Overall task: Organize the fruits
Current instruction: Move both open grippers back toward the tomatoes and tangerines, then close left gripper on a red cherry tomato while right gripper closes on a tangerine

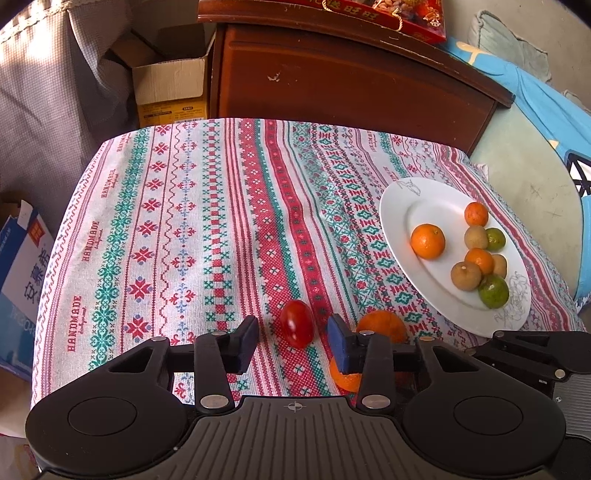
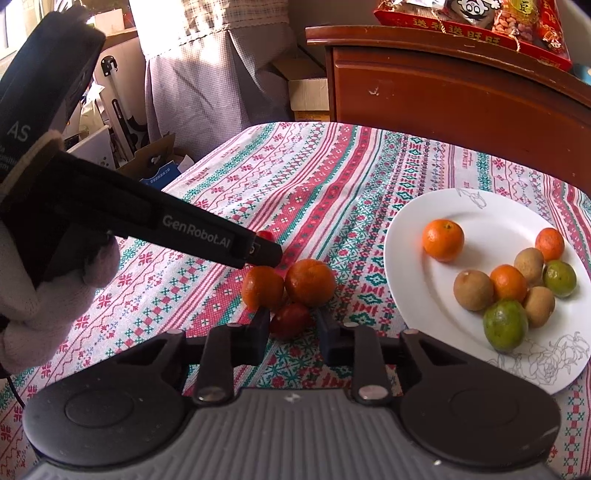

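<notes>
A red cherry tomato (image 1: 296, 328) lies on the patterned tablecloth (image 1: 184, 221) between the fingers of my left gripper (image 1: 293, 326), which is open, with a gap on each side of the fruit. Two oranges (image 1: 382, 325) sit just right of it, partly hidden by the right finger. In the right wrist view my right gripper (image 2: 291, 318) is shut on a second red cherry tomato (image 2: 290, 322), right in front of the two oranges (image 2: 310, 282). The left gripper (image 2: 267, 255), held by a gloved hand (image 2: 55, 280), reaches in above them. A white plate (image 2: 406, 229) at the right holds several oranges, green citrus and brown fruits.
A dark wooden cabinet (image 1: 351, 81) stands behind the table with a red gift box (image 2: 472, 26) on top. A cardboard box (image 1: 170, 88) and a curtain lie at the back left, a blue carton (image 1: 18, 277) at the left edge, blue bedding (image 1: 535, 110) at the right.
</notes>
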